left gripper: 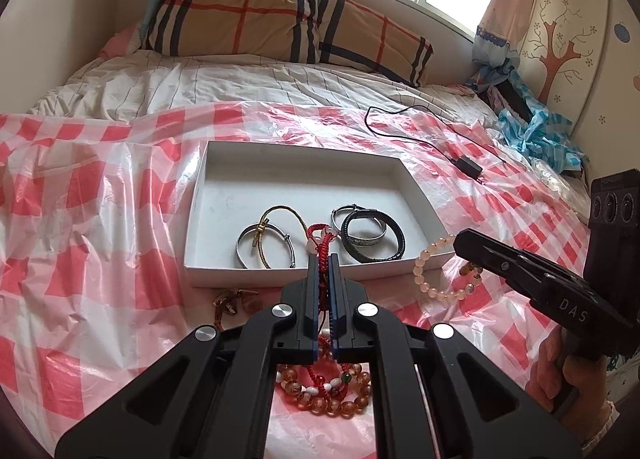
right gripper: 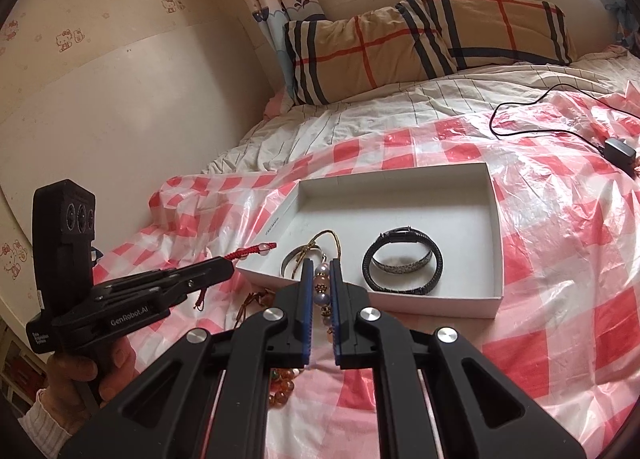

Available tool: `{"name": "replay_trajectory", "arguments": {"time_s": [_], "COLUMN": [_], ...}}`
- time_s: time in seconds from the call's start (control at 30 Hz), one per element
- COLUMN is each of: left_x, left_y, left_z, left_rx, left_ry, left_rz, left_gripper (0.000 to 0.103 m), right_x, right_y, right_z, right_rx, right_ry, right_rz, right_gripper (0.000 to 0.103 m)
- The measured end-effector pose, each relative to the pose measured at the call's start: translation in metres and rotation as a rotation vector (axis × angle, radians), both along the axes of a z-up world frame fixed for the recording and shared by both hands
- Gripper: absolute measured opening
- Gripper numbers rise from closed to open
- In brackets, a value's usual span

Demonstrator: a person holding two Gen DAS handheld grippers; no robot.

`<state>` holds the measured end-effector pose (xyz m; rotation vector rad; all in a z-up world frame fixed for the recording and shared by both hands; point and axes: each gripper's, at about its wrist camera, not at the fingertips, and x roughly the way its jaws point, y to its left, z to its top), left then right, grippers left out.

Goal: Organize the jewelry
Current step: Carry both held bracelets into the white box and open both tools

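Red braided cord bracelet clamped in the left gripper jaws and pale pink bead bracelet clamped in the right gripper jaws hover at the near rim of the shallow white cardboard box just ahead; both likely need carrying forward over the rim and releasing.

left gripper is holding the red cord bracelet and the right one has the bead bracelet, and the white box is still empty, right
Not empty. The left wrist view shows bangles already in the white box: a silver bangle and a black braided bracelet. The rest holds: left gripper on the red cord bracelet, right gripper on the bead bracelet.
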<state>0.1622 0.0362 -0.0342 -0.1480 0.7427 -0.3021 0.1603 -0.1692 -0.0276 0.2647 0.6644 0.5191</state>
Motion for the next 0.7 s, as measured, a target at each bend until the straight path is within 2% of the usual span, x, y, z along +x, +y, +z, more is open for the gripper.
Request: {"name": "replay_trajectory", "arguments": {"time_s": [0.7], "left_x": [0.022], "left_y": [-0.020], "left_z": [-0.002], "left_rx": [0.027], "left_ry": [-0.024], "left_rz": [-0.002], "left_gripper": [0.004], "right_x": [0.029], "right_y": [0.008], "right_z": [0.002], "right_rx": [0.002], "right_ry": [-0.021], "right_rz": [-0.006], "right_gripper": [0.009]}}
